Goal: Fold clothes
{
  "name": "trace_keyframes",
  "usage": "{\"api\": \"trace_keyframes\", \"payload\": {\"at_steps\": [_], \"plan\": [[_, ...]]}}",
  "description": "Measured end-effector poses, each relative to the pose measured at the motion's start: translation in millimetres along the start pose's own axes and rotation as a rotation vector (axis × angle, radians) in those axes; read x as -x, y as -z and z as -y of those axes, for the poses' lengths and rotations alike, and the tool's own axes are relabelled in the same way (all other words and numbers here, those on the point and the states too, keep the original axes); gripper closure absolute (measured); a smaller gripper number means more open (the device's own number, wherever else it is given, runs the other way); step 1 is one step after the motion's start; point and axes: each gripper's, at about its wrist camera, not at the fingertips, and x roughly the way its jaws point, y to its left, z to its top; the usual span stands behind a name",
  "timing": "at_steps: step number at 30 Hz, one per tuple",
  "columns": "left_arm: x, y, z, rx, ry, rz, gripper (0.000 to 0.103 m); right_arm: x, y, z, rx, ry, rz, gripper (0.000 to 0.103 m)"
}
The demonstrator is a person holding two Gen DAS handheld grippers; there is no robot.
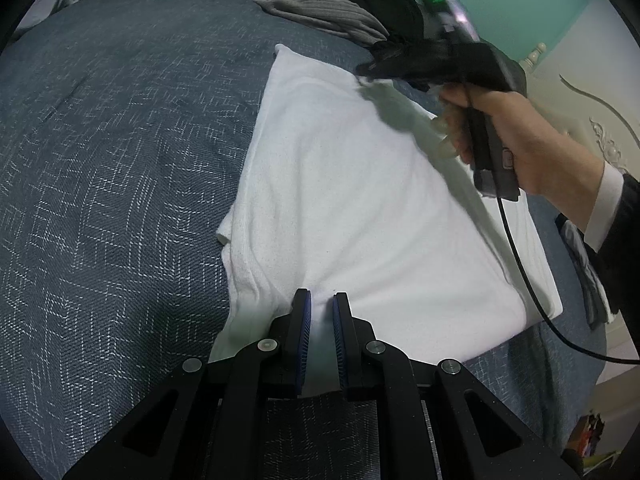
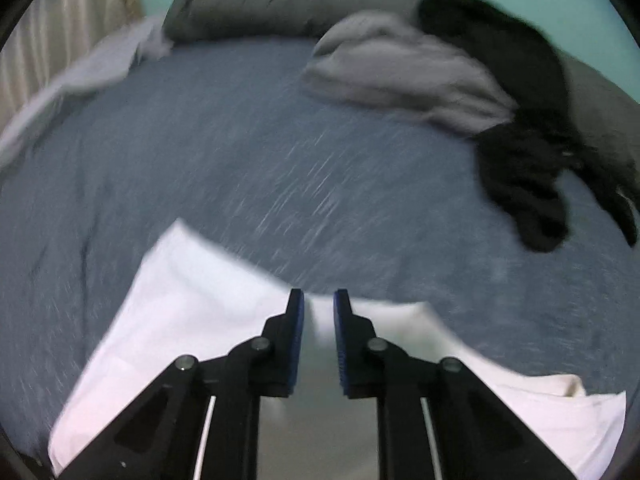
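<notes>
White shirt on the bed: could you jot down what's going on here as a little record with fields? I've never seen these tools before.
Surface: bed with blue-grey woven cover
Main item: white shirt, partly folded, lying flat
Left tool: narrow gap between its pads, white cloth in between at the shirt's near edge; grip cannot be confirmed
Right tool: over the shirt's far edge, view blurred by motion; grip unclear
Right hand: holds the right tool's handle
Waiting pile: grey garment and black garment at the far side
</notes>
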Motion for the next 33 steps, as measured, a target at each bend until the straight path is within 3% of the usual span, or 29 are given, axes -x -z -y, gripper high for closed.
{"api": "trace_keyframes", "payload": {"at_steps": [4, 10, 14, 17, 21, 27, 29, 33], "plan": [[1, 0, -2, 0.005, 0.006, -0.002, 0.092, 34, 7, 55, -0.114, 0.004, 0.015, 0.09], [2, -1, -1, 0.005, 0.002, -0.001, 0.092, 57, 56, 139, -0.209, 0.069, -0.107, 0.09], [0, -1, -3, 0.004, -0.003, -0.002, 0.091, 63, 88, 179, -0.242, 0.194, -0.168, 0.09], [-2, -3, -3, 0.002, -0.005, -0.004, 0.091, 85, 106, 207, -0.345, 0.223, -0.13, 0.09], [-2, -2, -2, -0.002, -0.011, -0.004, 0.091, 114, 123, 203, -0.353, 0.103, -0.064, 0.09], [-2, -3, -1, -0.002, -0.016, -0.004, 0.091, 100, 119, 128, -0.197, -0.078, -0.118, 0.09], [-2, -3, -1, -0.005, -0.018, -0.004, 0.091, 82, 119, 119, -0.175, -0.057, -0.18, 0.09], [-3, -4, -2, -0.004, -0.01, -0.006, 0.091, 84, 123, 147, -0.238, 0.026, -0.167, 0.09]]}}
